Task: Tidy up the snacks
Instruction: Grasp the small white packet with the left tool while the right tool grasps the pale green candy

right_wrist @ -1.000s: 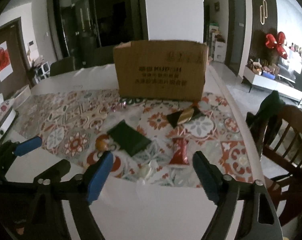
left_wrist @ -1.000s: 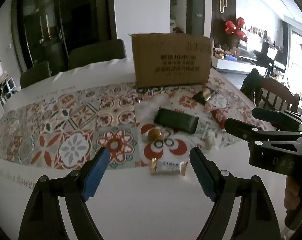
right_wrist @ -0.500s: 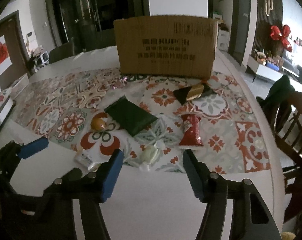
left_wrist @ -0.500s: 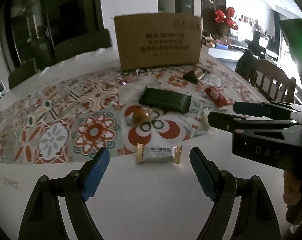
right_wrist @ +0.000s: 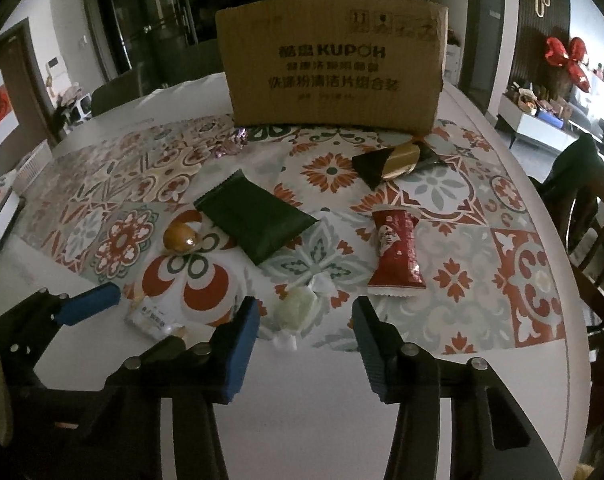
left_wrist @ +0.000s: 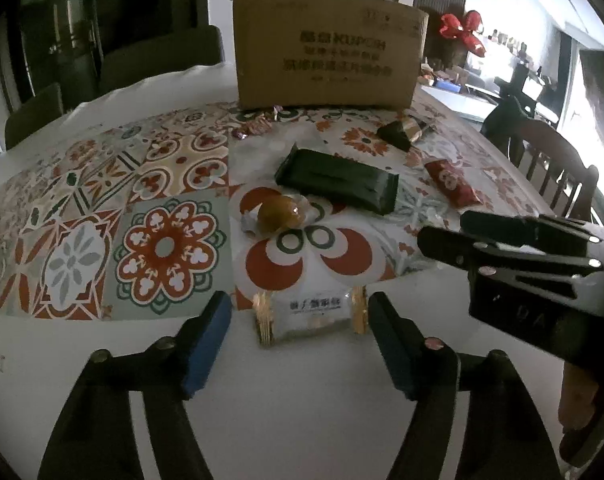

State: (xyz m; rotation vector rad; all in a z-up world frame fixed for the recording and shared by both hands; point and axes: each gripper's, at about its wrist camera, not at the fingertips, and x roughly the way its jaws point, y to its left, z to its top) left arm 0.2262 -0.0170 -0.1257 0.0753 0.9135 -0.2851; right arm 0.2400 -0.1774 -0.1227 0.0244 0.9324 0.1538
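Note:
Several snacks lie on a patterned tablecloth (left_wrist: 102, 208) in front of a cardboard box (left_wrist: 326, 68). My left gripper (left_wrist: 300, 334) is open, its blue pads on either side of a white wrapped snack (left_wrist: 310, 314) near the table's front edge. My right gripper (right_wrist: 304, 338) is open, just short of a pale green wrapped candy (right_wrist: 296, 306). Further back lie a dark green packet (right_wrist: 254, 220), an orange candy (right_wrist: 180, 236), a red packet (right_wrist: 396, 252) and a black-and-gold packet (right_wrist: 394, 162). The white snack also shows in the right wrist view (right_wrist: 152, 320).
The cardboard box (right_wrist: 334, 68) stands upright at the back of the cloth, with small purple candies (right_wrist: 232, 144) at its left foot. A wooden chair (left_wrist: 550, 164) stands at the table's right. The right gripper's body (left_wrist: 534, 276) is close beside my left gripper.
Both grippers have moved forward and down toward the table. The white snack now lies between the left pads, and the pale green candy sits just ahead of the right pads.

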